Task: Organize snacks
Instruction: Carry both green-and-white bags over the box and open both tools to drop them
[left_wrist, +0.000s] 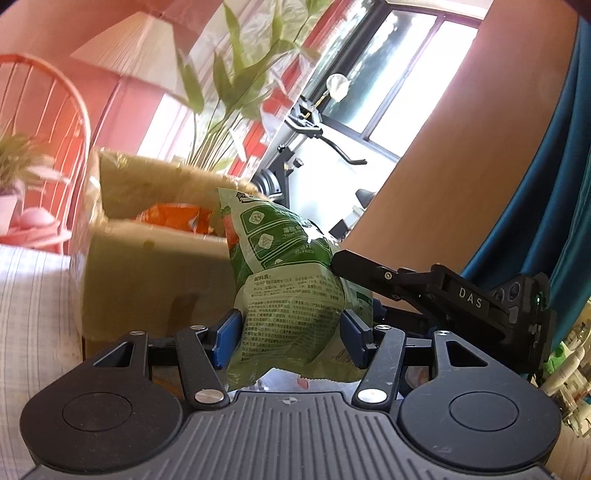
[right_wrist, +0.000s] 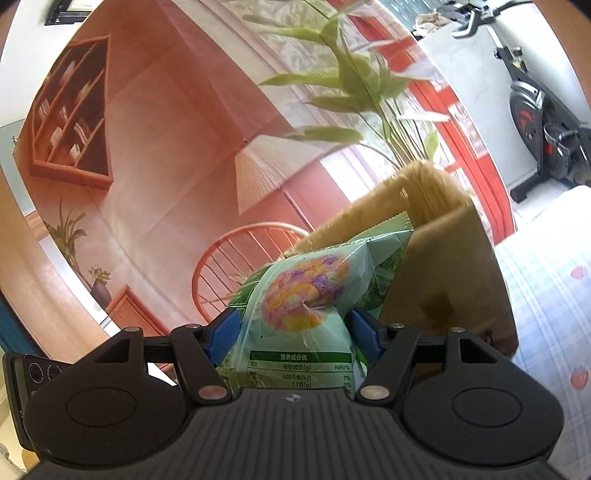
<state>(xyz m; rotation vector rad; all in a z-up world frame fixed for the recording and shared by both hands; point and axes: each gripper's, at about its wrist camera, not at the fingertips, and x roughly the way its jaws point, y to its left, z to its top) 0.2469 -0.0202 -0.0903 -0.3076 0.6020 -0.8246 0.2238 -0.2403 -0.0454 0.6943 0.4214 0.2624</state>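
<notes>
A green snack bag (left_wrist: 291, 295), printed back toward me, is pinched between the blue pads of my left gripper (left_wrist: 291, 328), which is shut on it. Just to its right is the black body of my right gripper (left_wrist: 469, 299), one finger reaching the bag's far side. In the right wrist view my right gripper (right_wrist: 295, 328) is shut on a green snack bag (right_wrist: 306, 295) showing coloured puffs and a nutrition table. I cannot tell whether both grip the same bag. An open cardboard box (left_wrist: 155, 280) (right_wrist: 443, 280) stands close behind, with an orange snack bag (left_wrist: 173, 218) inside.
The box sits on a checked tablecloth (left_wrist: 33, 295) (right_wrist: 546, 295). A leafy plant (left_wrist: 236, 85) rises behind it, and an orange chair (left_wrist: 48, 110) stands to the left. A bare arm (left_wrist: 461, 147) crosses the right side. Small bottles (left_wrist: 569, 365) cluster at the far right.
</notes>
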